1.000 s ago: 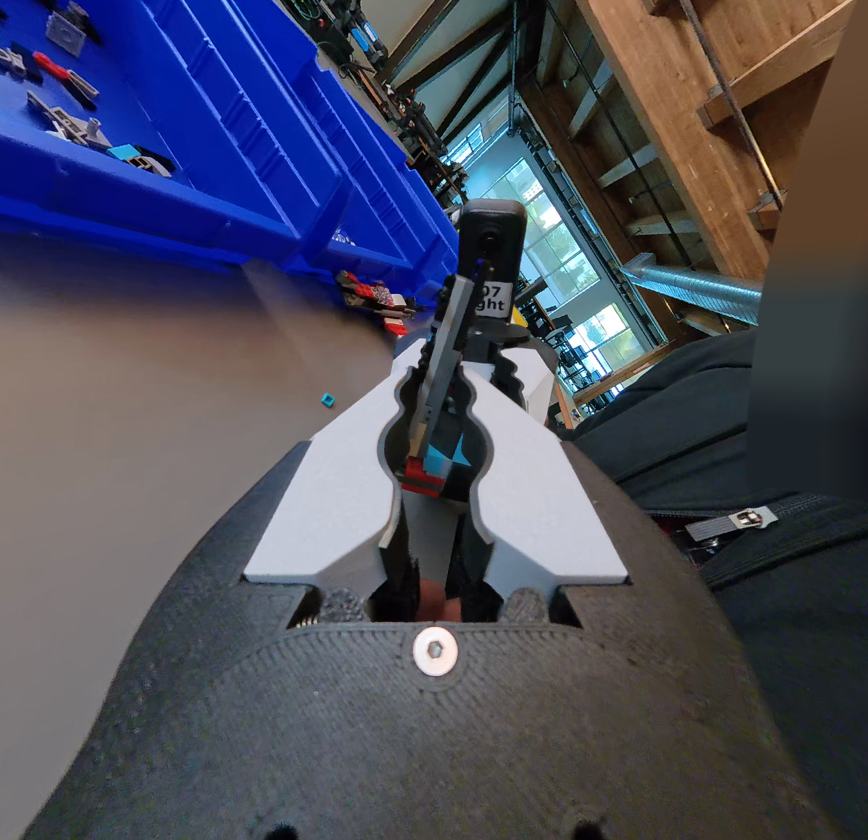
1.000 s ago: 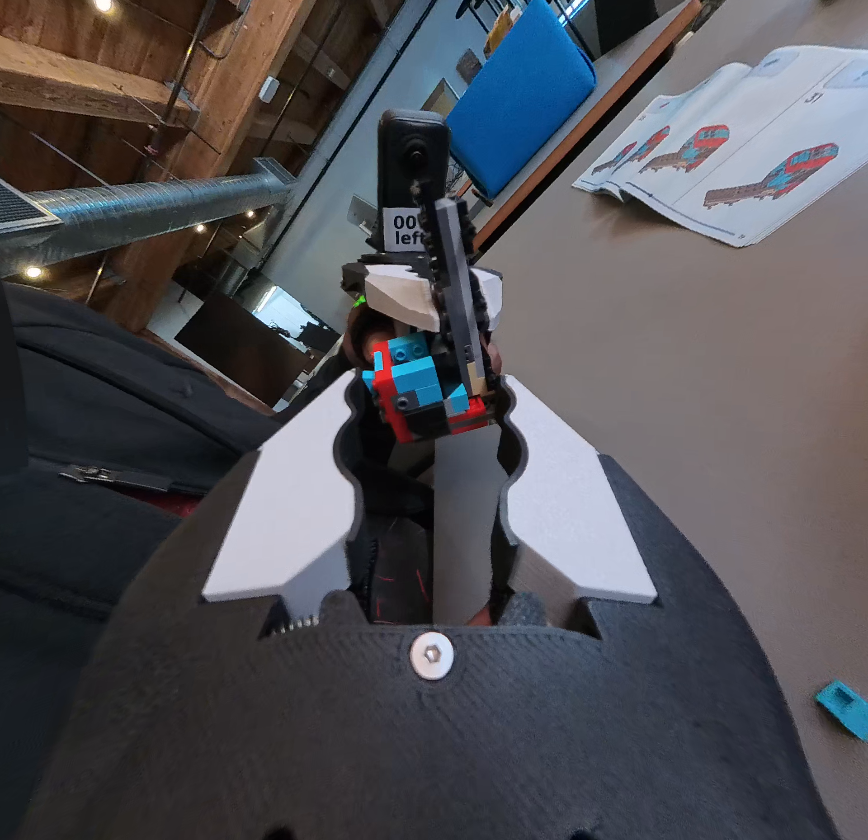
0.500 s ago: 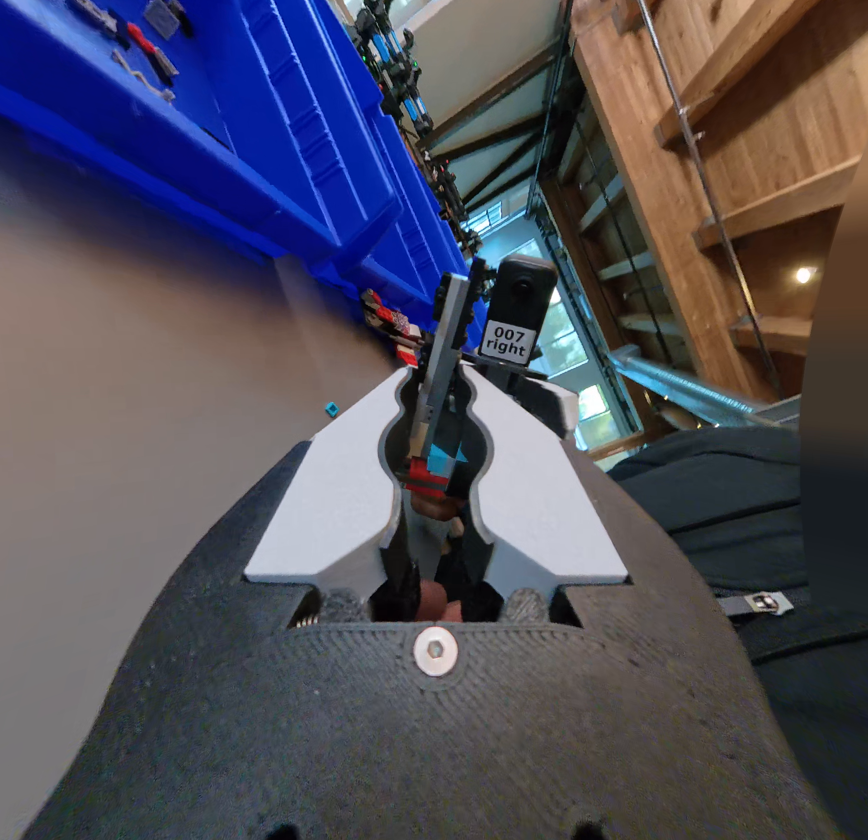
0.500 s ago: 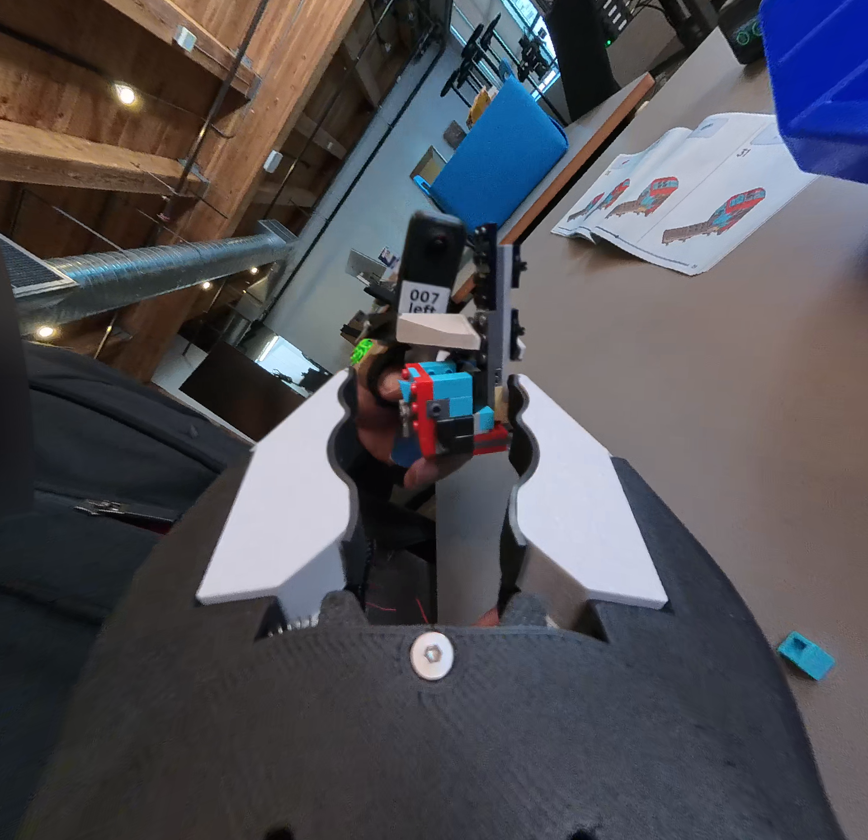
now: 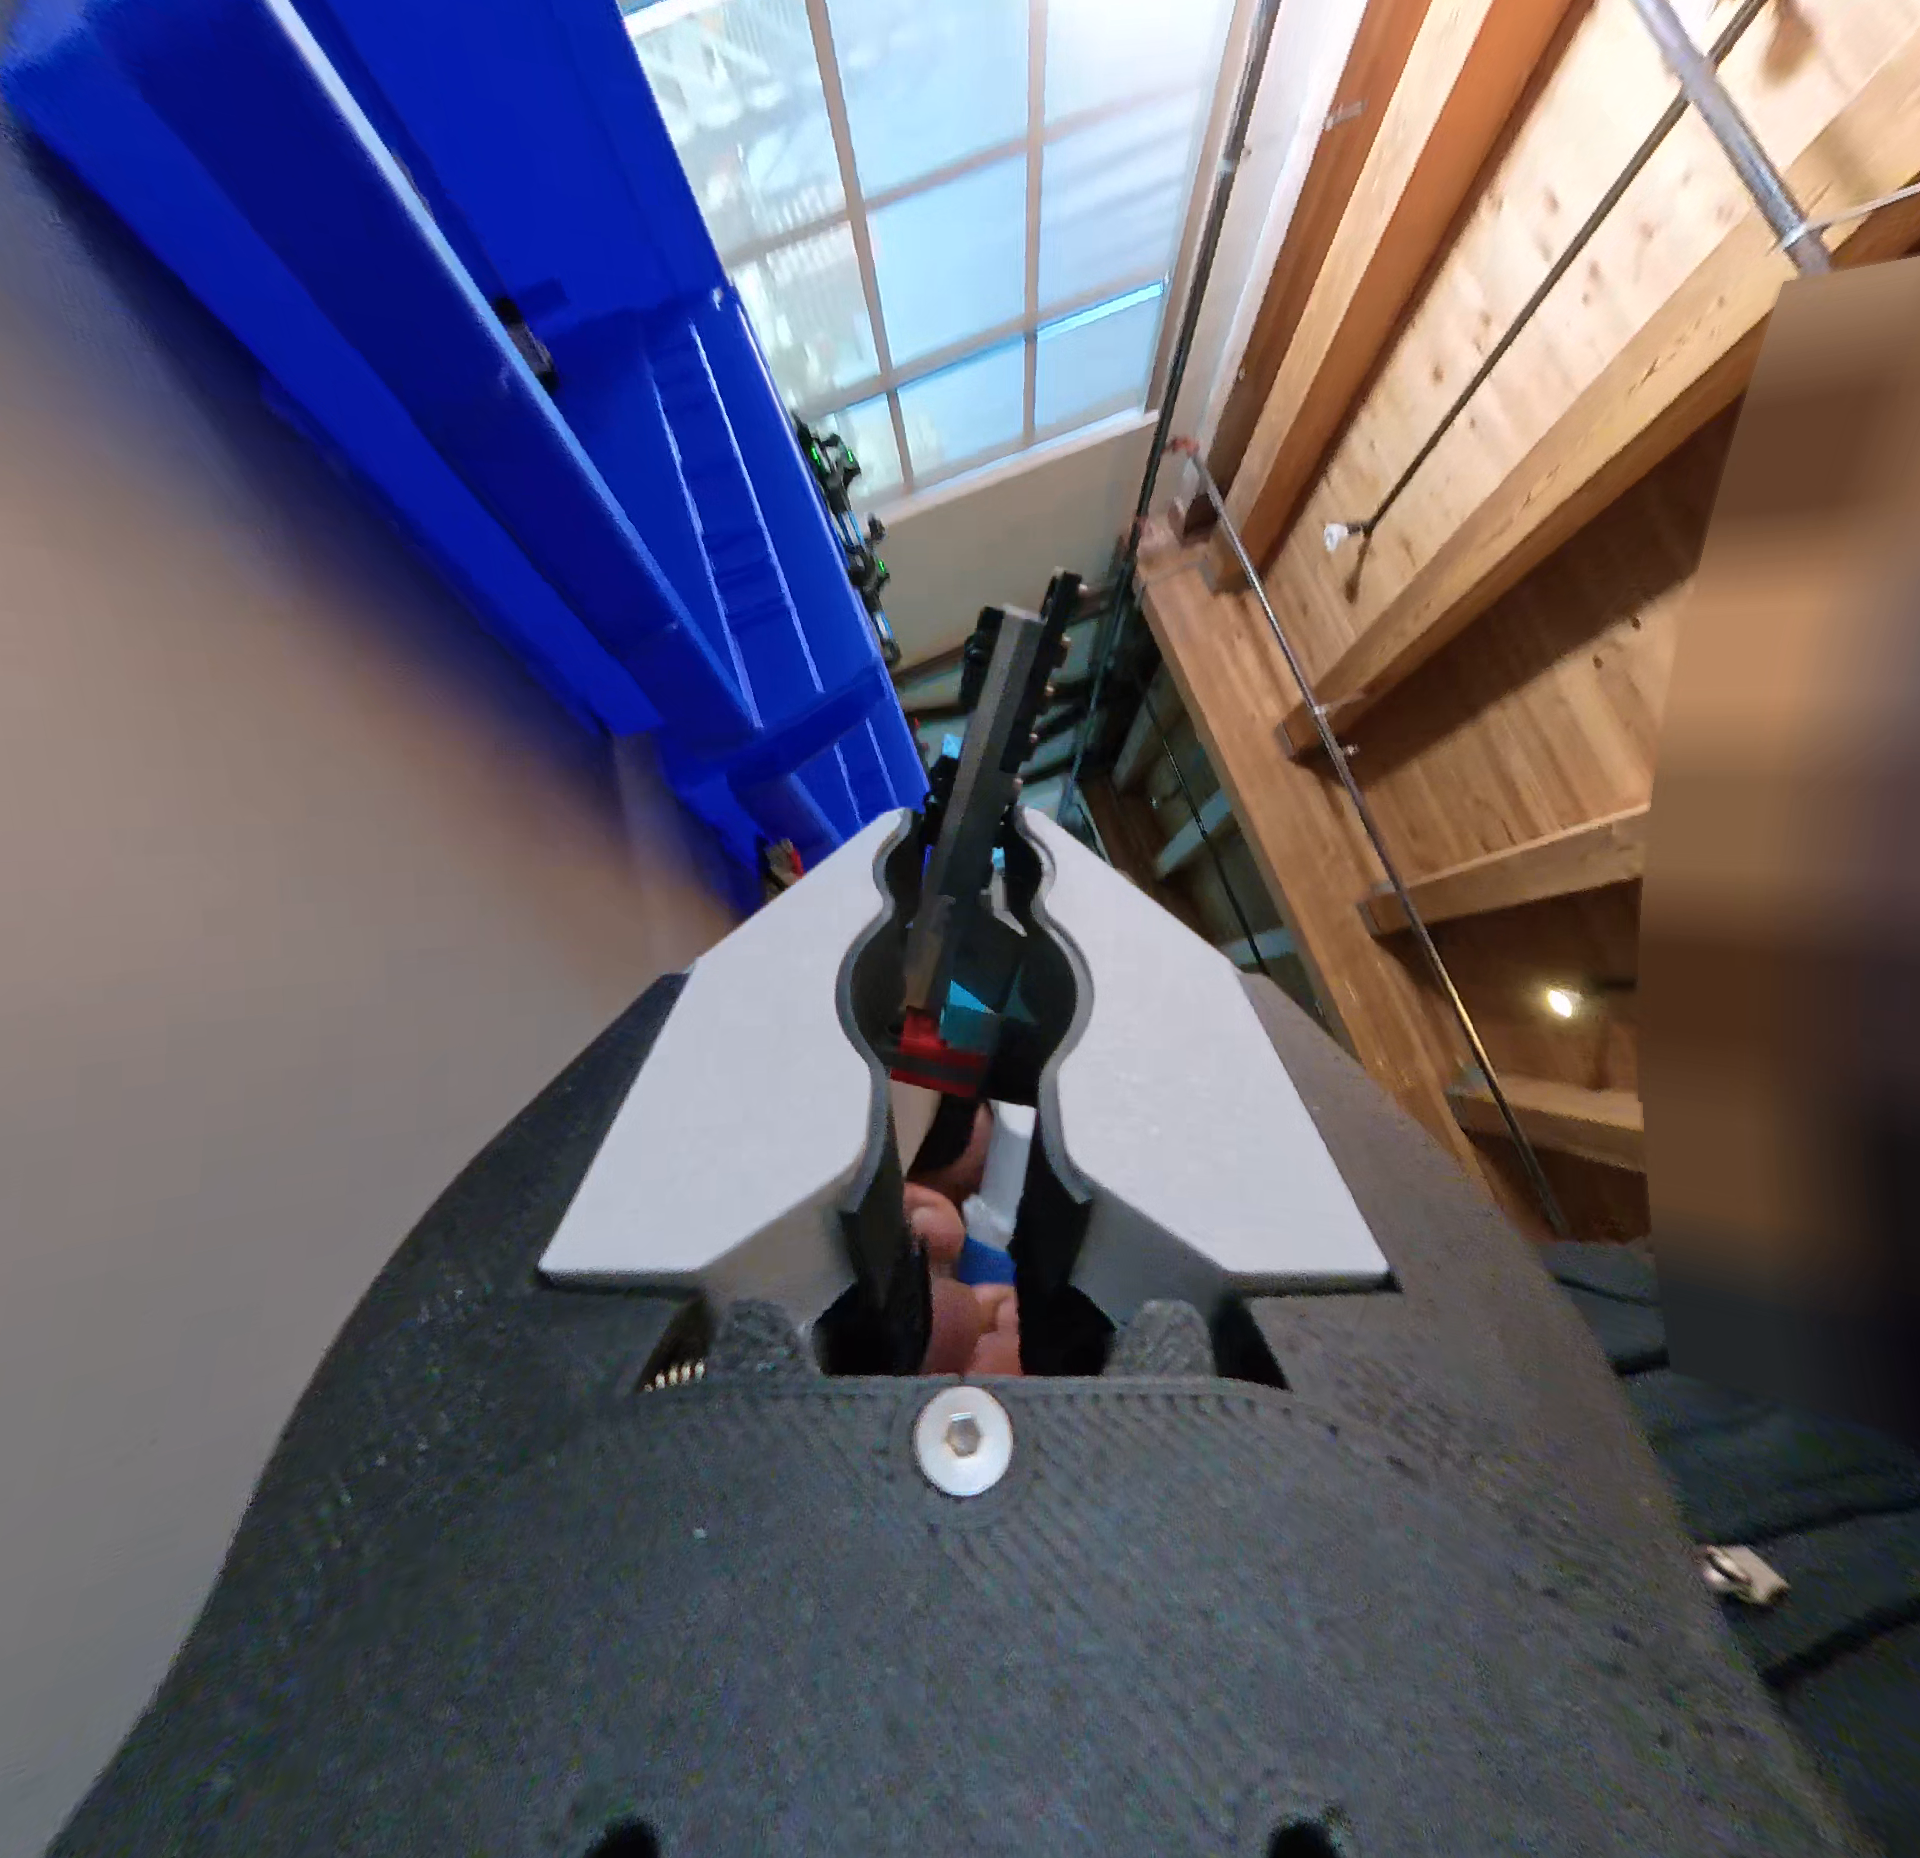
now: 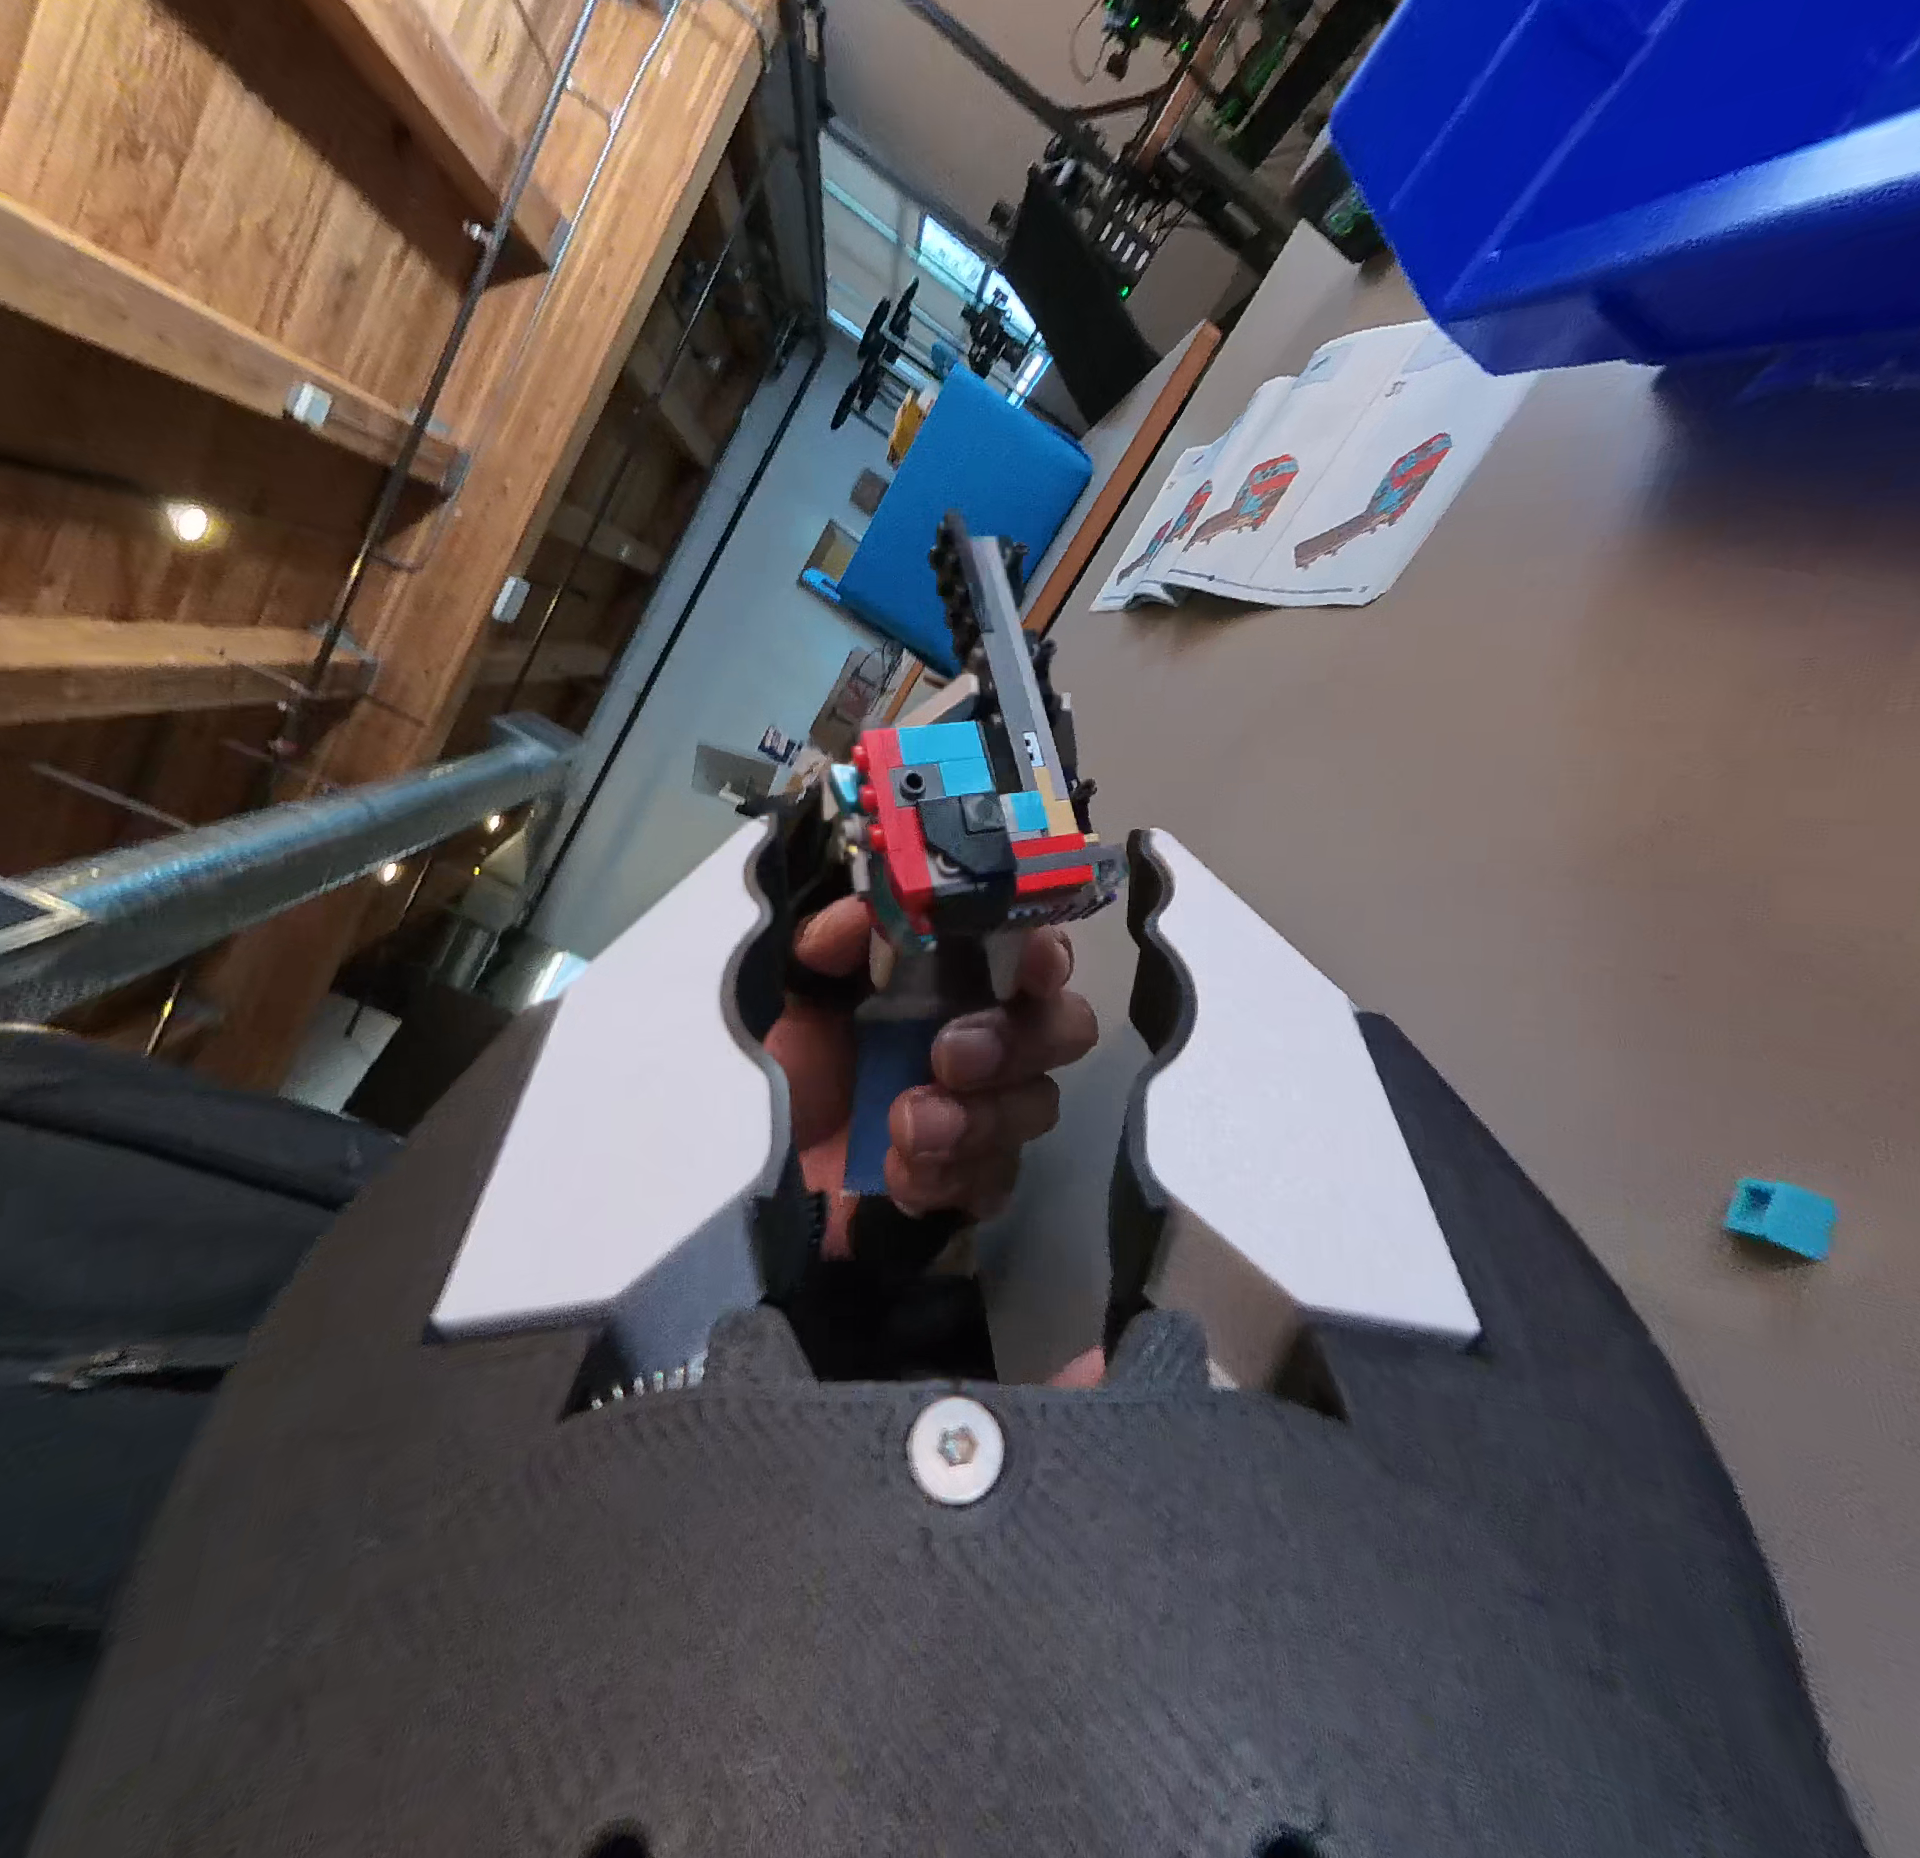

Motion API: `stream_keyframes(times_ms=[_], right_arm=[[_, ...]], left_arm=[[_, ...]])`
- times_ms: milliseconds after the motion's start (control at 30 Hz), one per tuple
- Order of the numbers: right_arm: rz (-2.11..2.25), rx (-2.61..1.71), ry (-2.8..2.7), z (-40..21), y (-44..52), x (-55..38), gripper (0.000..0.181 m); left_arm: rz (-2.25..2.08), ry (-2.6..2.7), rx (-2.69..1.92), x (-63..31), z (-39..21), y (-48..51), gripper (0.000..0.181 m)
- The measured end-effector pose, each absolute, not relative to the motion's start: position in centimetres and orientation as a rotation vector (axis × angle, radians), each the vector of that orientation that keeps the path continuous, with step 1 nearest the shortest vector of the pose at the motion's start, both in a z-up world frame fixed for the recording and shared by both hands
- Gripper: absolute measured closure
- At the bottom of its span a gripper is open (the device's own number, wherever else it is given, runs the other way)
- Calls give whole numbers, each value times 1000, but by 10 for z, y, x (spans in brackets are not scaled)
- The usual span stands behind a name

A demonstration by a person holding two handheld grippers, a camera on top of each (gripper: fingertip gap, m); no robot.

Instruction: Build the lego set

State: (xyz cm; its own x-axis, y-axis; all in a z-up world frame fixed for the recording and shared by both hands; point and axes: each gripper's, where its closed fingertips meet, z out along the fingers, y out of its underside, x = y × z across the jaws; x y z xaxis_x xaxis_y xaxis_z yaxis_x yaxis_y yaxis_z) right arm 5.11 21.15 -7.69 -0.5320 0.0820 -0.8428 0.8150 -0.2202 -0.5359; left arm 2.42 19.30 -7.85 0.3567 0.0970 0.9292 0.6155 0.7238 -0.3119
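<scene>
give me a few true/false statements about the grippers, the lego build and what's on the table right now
1. The left gripper is shut on the lego build. True.
2. The right gripper is shut on the lego build. False: its jaws stand apart, and the build is beyond its tips, not pinched between them.
3. A loose teal brick lies on the table. True.
4. The instruction booklet is closed. False: it lies open, with pictures of the model showing.
5. The blue bin sits on the booklet. False: it sits beside it, on the table.
</scene>
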Motion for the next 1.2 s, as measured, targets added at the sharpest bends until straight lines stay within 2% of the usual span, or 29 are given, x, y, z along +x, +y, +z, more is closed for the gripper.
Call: stream_keyframes(times_ms=[200, 367, 1200], right_arm=[[-1842, 1170, 1422, -79, 211, 51, 117], [-1877, 1181, 1362, -74, 214, 52, 125], [-1931, 1207, 1249, -61, 212, 54, 126]], left_arm=[[-224, -1151, -655, 28, -72, 194, 166], [-154, -1115, -641, 30, -65, 194, 166], [-32, -1009, -585, 35, -48, 191, 166]])
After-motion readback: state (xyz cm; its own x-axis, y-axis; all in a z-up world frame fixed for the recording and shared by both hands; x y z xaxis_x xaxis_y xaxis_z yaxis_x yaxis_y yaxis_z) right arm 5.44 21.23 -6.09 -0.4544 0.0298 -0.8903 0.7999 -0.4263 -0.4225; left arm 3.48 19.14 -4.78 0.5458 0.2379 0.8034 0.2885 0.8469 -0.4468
